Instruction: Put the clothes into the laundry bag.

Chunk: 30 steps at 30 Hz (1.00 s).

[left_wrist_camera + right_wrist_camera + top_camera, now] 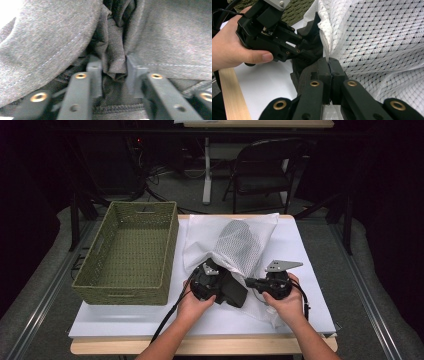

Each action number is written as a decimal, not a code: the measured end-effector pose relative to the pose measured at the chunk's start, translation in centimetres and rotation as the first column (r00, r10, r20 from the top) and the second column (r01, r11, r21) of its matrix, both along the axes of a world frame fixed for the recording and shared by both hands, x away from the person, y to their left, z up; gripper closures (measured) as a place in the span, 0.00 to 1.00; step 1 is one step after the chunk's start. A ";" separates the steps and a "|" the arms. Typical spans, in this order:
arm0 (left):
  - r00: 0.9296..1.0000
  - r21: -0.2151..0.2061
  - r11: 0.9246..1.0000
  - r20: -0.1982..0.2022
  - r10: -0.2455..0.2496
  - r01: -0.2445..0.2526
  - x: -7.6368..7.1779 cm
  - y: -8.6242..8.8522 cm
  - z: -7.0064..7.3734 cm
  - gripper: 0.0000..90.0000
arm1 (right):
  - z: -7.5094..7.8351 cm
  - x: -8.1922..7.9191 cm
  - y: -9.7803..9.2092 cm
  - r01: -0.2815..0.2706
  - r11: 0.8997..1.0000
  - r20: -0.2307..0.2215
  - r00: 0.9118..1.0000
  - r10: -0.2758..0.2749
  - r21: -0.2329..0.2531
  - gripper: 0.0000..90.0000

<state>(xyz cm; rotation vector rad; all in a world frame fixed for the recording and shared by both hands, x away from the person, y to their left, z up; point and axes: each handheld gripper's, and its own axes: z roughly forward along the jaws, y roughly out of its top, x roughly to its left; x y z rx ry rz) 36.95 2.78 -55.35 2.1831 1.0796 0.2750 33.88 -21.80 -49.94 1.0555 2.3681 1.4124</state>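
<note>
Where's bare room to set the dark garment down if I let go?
The basket is empty. Bare tabletop lies right of the mesh bag, and along the near edge under the forearms. It is crowded at the bag mouth, where the left gripper, the right gripper and the garment meet.

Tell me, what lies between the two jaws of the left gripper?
In the left gripper view, a bunched fold of the dark grey garment sits between the jaws of the left gripper, which press on it from both sides.

A white mesh laundry bag [239, 245] dotted with small dark holes lies on the white table [310, 270] right of the olive-green woven basket [131, 252], a dark grey garment [231, 290] with pale stitching at its mouth, between two black grippers.
</note>
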 end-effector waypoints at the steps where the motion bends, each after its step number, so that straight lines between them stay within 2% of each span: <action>1: 1.000 -0.012 1.000 -0.012 0.005 -0.005 0.0 0.0 0.0 0.86 | 0.0 0.0 0.0 0.000 1.000 -0.002 1.000 0.000 0.001 1.00; 4: 1.000 -0.042 0.999 -0.026 0.005 -0.006 0.1 0.1 0.1 0.91 | -0.1 0.0 0.0 -0.003 1.000 0.004 1.000 0.003 -0.004 1.00; 8: 0.999 -0.102 0.995 -0.032 -0.013 0.009 0.0 0.1 0.8 0.92 | -0.1 0.0 0.0 -0.006 1.000 0.003 1.000 0.006 -0.004 1.00; 16: 1.000 -0.140 0.990 0.002 -0.008 0.008 1.0 -1.0 1.8 0.93 | 0.3 -0.5 0.6 -0.031 0.999 0.014 0.999 0.031 -0.026 1.00; 23: 1.000 -0.162 0.987 0.027 0.013 -0.008 2.4 -2.3 2.6 0.93 | 0.3 -0.6 0.8 -0.046 0.999 -0.007 0.999 0.046 -0.004 1.00; 25: 0.999 -0.147 0.989 0.032 0.006 -0.001 2.9 -2.6 2.6 0.93 | 0.4 -0.7 0.8 -0.051 0.999 -0.001 0.999 0.051 -0.005 1.00; 30: 0.999 -0.179 0.983 0.012 0.031 -0.029 4.0 -3.0 2.4 0.93 | 0.6 -0.7 0.8 -0.065 0.998 -0.007 0.998 0.065 0.020 1.00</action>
